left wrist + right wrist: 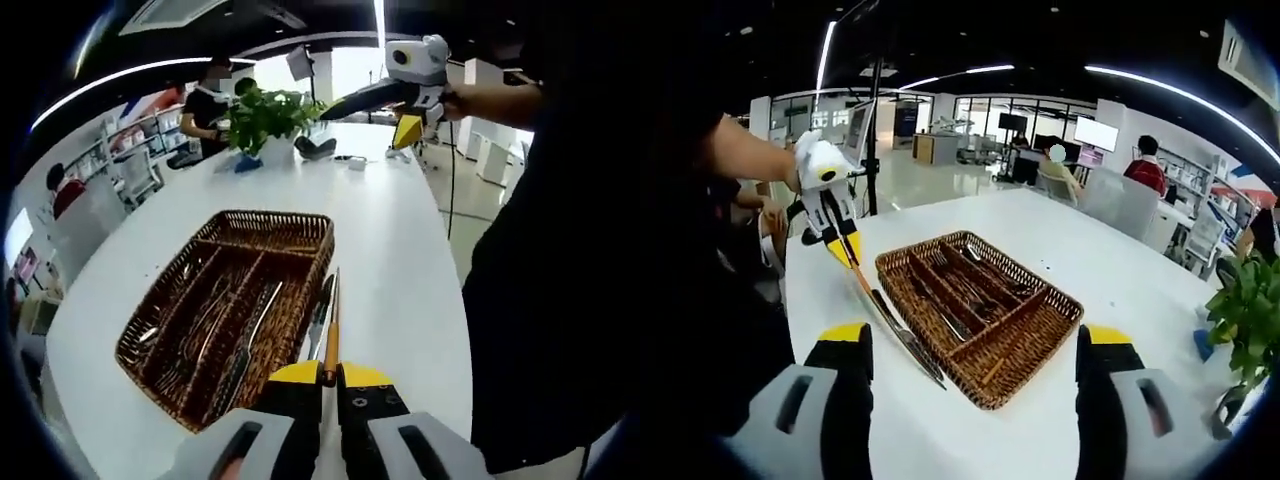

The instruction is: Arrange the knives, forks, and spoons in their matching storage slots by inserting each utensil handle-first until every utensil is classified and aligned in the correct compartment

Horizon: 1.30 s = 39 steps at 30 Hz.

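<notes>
Your left gripper [329,378] is clamped on the orange handle of a knife [332,322], its blade hanging just beside the wicker tray [300,232]. Turn it so the handle leads, then match it to the knife slot. Your right gripper [973,345] is spread wide, holding nothing, above the table [1110,260].

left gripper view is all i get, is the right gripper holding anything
Observer: No. In the right gripper view the right gripper is wide open, with nothing between its jaws.
Operator: which end of my knife leads
Observer: The blade. The left gripper grips the knife by its handle, and the blade slants down outside the basket, along its wall.
</notes>
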Each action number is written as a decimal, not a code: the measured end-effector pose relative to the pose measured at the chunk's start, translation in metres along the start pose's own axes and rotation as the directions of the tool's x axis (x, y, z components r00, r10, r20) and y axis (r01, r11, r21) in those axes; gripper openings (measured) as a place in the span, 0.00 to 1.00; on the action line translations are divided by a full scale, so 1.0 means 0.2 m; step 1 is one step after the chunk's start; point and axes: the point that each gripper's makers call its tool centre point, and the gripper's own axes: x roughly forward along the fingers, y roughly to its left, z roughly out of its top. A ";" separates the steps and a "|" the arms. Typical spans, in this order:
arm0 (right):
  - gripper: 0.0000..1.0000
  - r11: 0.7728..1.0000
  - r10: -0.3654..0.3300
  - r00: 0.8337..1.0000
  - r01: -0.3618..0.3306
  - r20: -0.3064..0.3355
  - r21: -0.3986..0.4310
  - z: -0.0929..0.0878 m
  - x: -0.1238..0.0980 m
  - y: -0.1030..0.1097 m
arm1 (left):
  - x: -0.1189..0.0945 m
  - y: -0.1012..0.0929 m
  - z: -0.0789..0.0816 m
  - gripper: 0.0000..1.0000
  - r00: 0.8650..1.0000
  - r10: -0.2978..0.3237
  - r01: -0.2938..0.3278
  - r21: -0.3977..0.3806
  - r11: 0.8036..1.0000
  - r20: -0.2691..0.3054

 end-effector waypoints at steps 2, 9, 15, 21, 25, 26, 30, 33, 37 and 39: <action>0.83 1.000 0.014 1.000 -0.014 0.004 -0.008 0.02 0.01 0.02 | -0.02 -0.01 0.03 0.03 1.000 -0.002 0.002 -0.003 1.000 0.008; 0.81 0.997 0.063 0.998 -0.063 0.006 -0.051 0.05 0.05 0.09 | -0.07 -0.04 0.09 0.03 1.000 -0.011 0.010 0.006 1.000 0.018; 0.74 0.989 0.125 0.992 -0.124 0.014 -0.079 0.09 0.05 0.14 | -0.10 -0.06 0.16 0.03 0.999 -0.023 0.022 0.030 0.999 0.028; 0.58 0.963 0.252 0.968 -0.253 -0.021 -0.092 0.08 0.09 0.27 | -0.11 -0.08 0.22 0.03 0.999 -0.024 0.021 0.050 0.999 0.047; 0.48 0.941 0.318 0.947 -0.320 -0.035 -0.113 0.09 0.13 0.36 | -0.11 -0.11 0.24 0.03 0.998 -0.032 0.029 0.060 0.998 0.050; 0.47 0.929 0.346 0.937 -0.349 -0.043 -0.121 0.10 0.15 0.41 | -0.12 -0.11 0.25 0.03 0.998 -0.035 0.031 0.065 0.997 0.051; 0.42 0.904 0.409 0.911 -0.413 -0.053 -0.113 0.09 0.23 0.50 | -0.13 -0.12 0.27 0.03 0.998 -0.035 0.031 0.075 0.997 0.059; 0.43 0.894 0.425 0.904 -0.428 -0.056 -0.132 0.11 0.28 0.55 | -0.14 -0.13 0.29 0.03 0.997 -0.038 0.033 0.081 0.996 0.065; 0.42 0.879 0.450 0.891 -0.454 -0.058 -0.147 0.13 0.31 0.60 | -0.15 -0.13 0.31 0.03 0.997 -0.043 0.037 0.088 0.995 0.071; 0.42 0.874 0.456 0.888 -0.458 -0.055 -0.159 0.14 0.33 0.61 | -0.16 -0.13 0.32 0.03 0.996 -0.043 0.036 0.089 0.995 0.076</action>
